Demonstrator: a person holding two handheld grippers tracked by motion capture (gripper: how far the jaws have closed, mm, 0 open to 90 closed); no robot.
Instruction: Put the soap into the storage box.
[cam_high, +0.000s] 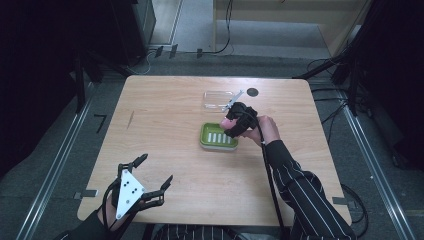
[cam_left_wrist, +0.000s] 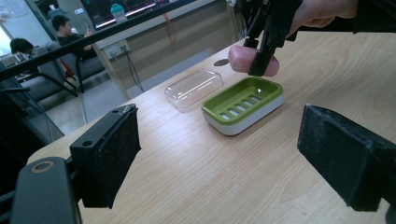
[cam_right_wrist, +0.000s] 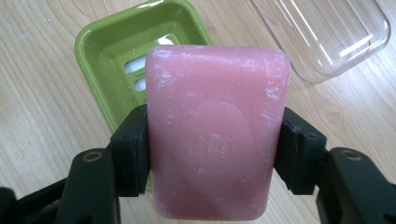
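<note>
While our right gripper (cam_right_wrist: 212, 154) holds the pink soap bar (cam_right_wrist: 215, 140) above the green soap dish (cam_high: 218, 136), its jaws are clenched on the bar's two long sides, pads pressed flat against it. Seen from the left gripper view, the soap bar (cam_left_wrist: 252, 59) hangs clear of the dish (cam_left_wrist: 243, 105), over its far end (nothing of the bar touches the rim). We take the dish as our landmark: it sits on the wooden tabletop (cam_high: 165, 115), slotted floor up and bare inside. Just beyond the dish lies the clear lid (cam_high: 219, 99), hollow side down, close beside the dish but apart from it. Well to the near side of the dish, toward the tabletop's front edge, our left gripper (cam_high: 155, 170) rests with its jaws released, spread wide and holding nothing.
</note>
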